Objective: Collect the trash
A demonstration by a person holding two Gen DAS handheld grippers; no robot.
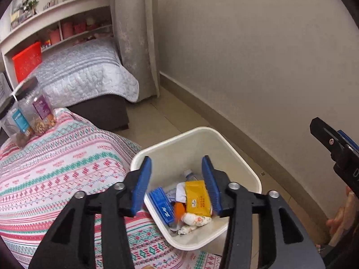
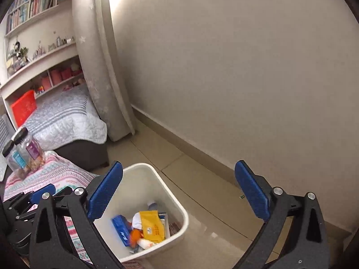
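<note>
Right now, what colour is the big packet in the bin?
Yellow. The packet shows best in the left wrist view.

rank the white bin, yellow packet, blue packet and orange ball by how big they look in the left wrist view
1. white bin
2. yellow packet
3. blue packet, close to the yellow one
4. orange ball, partly hidden

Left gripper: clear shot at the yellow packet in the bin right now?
Probably yes. The left gripper is open and empty above the white bin, whose top is uncovered, and the yellow packet lies on top of the other trash.
</note>
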